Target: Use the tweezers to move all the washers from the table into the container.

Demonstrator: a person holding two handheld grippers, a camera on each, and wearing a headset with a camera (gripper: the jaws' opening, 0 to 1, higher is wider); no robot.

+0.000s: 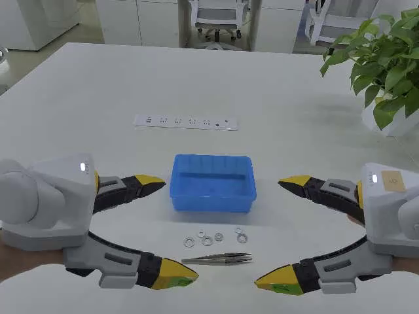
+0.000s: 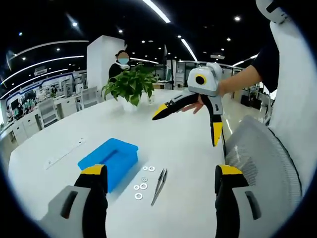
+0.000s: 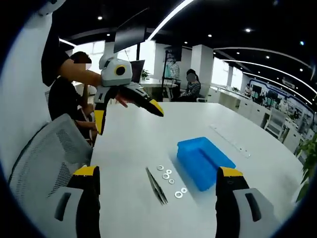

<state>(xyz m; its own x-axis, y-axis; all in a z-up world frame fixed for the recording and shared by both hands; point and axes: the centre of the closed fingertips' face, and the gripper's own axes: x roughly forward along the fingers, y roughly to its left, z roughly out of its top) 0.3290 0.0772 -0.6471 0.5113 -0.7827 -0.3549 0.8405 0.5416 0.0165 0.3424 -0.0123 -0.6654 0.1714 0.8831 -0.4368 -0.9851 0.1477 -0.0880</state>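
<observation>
A person at a white table point(image 1: 98, 85) holds the left gripper point(image 1: 181, 231) and the right gripper point(image 1: 268, 232) facing each other, each with its jaws spread wide and nothing between them.

The tweezers point(image 1: 217, 259) lie flat on the near part of the table, running left to right in the gap between the two grippers' lower jaw tips and touching neither. Six washers point(image 1: 207, 240) lie loosely scattered just beyond them. The blue container point(image 1: 213, 199) sits beyond the washers, open and apparently empty, so none of the transfer looks done.

The tweezers look thin, light and springy, and would probably skid on the smooth top if nudged. A hold across both legs near the middle would likely serve best, so that a squeeze brings the tips together. One end appears narrower, pointing left, though which end is the working one cannot be told for sure.

The washers look small, flat, hard and slick, and sit flush with the surface, so they could easily slip from the tips. Pinching one across its rim, or with one tip through the hole, seems the likeliest way to lift it. A power strip point(image 1: 186, 122) lies farther back, and a potted plant point(image 1: 386, 59) stands at the far right.
</observation>
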